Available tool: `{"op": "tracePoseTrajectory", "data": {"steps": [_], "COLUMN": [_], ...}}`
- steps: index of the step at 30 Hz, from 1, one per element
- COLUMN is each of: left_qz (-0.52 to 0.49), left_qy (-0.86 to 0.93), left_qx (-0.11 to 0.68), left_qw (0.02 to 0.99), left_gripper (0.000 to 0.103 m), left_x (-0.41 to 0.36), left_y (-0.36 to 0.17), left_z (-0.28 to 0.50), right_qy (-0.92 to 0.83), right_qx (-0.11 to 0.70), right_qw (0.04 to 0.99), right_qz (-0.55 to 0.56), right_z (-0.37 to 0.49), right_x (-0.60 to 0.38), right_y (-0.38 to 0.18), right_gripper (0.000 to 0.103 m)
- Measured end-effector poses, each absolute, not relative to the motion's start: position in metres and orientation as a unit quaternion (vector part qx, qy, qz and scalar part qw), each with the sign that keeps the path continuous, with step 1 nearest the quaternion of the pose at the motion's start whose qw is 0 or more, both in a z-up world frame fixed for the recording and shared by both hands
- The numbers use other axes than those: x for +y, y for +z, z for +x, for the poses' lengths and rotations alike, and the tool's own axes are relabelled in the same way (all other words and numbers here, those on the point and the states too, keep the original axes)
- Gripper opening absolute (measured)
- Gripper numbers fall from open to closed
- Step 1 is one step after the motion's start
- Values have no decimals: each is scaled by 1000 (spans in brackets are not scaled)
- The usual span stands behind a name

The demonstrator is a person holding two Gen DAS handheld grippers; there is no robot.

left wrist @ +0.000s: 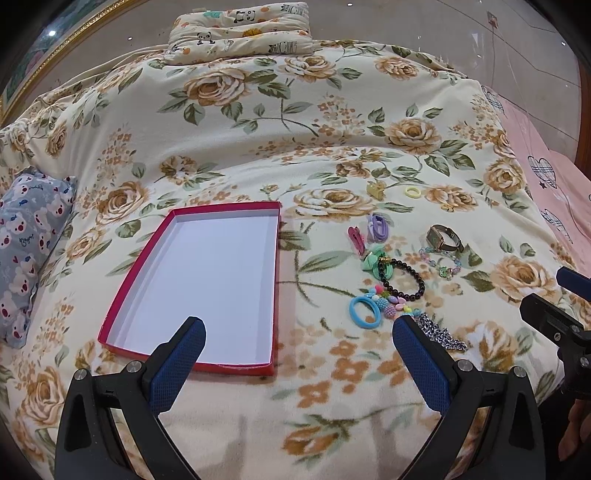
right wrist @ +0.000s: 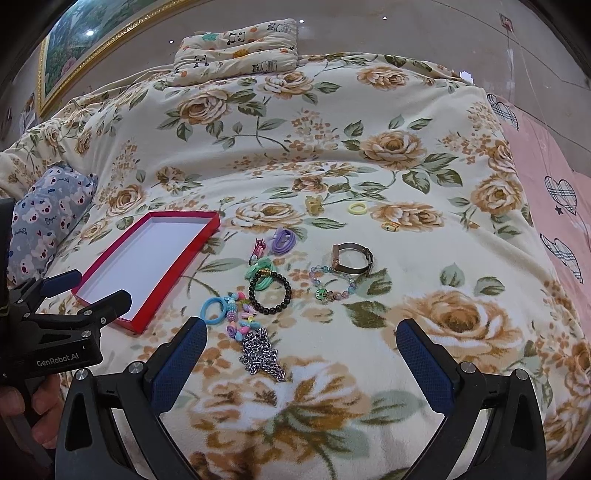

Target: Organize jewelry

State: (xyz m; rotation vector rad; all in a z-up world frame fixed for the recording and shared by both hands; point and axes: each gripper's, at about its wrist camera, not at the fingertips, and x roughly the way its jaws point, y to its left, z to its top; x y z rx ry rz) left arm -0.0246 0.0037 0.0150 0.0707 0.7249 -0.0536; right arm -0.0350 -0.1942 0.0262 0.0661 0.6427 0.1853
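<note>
An empty red box (left wrist: pixel 271 295) with a white inside lies on the floral blanket; it also shows in the right wrist view (right wrist: pixel 168 284). Right of it lies a cluster of jewelry: a black bead bracelet (right wrist: pixel 270 291), a silver chain (right wrist: pixel 263 355), a blue hair tie (right wrist: pixel 213 311), a watch (right wrist: pixel 352 258), a pastel bead bracelet (right wrist: pixel 332 284), a purple hair tie (right wrist: pixel 282 240), a yellow ring tie (right wrist: pixel 357 208). My left gripper (left wrist: pixel 299 328) is open and empty over the box's near edge. My right gripper (right wrist: pixel 301 330) is open and empty just short of the chain.
A grey bear-print pillow (left wrist: pixel 26 251) lies left of the box. A panda-print pillow (left wrist: pixel 240 29) sits at the far end. A pink sheet (right wrist: pixel 554 206) borders the blanket on the right. A yellow hair claw (right wrist: pixel 314 205) lies beyond the cluster.
</note>
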Motion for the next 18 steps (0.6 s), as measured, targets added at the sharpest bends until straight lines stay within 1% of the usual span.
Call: {"op": "tracePoseTrajectory", "data": {"steps": [18], "left_qz": [33], "left_qy": [-29], "left_qx": [350], "left_qw": [936], "left_gripper": [102], "left_x": [6], "left_y": [18], "left_z": [-24], "right_qy": [94], "right_qx": [313], "right_qw": [945], "right_qz": [29], "right_z": [-36], "right_x": [-192], "right_y": [29], "right_gripper": [103]}}
